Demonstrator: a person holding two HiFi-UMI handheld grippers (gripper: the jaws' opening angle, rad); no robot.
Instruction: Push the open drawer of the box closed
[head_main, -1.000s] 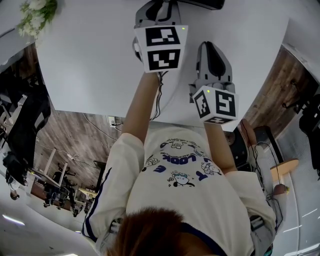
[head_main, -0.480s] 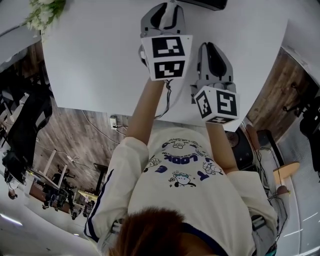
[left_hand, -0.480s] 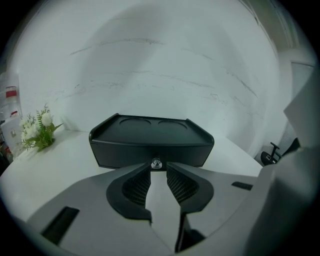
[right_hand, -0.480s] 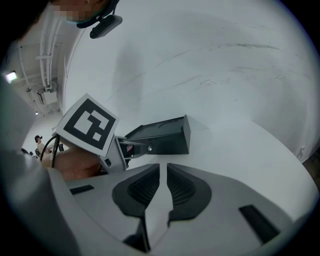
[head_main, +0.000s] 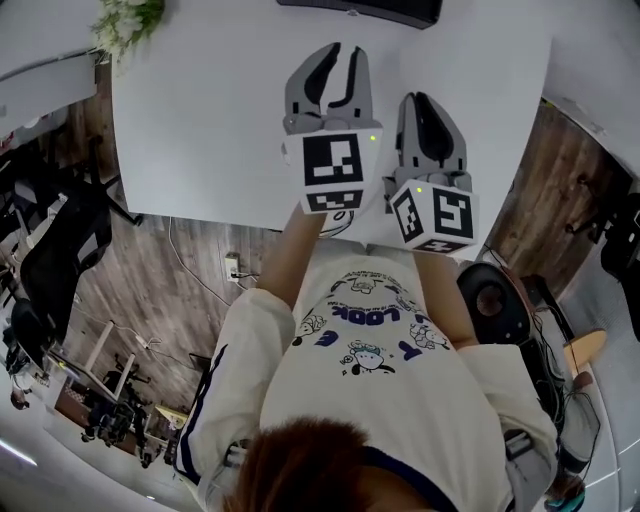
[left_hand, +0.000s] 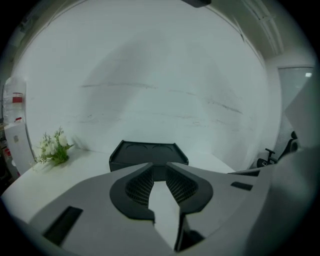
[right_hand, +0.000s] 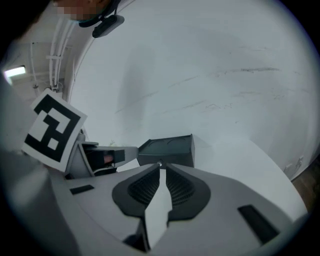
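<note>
box (head_main: 360, 10) far edge, white table (head_main: 200, 120) — l gripper (head_main: 341, 52) parted, r gripper (head_main: 428, 100) clenched — wood floor (head_main: 190, 270)

The right gripper (right_hand: 160, 168) is seen from behind, its jaws brought nearly together at the tips with nothing between them. A black box (right_hand: 168, 150) is set on the white table (right_hand: 240, 167) just beyond the tips. The left gripper (right_hand: 122, 153) and its marker cube (right_hand: 52, 129) are seen at left.
</note>
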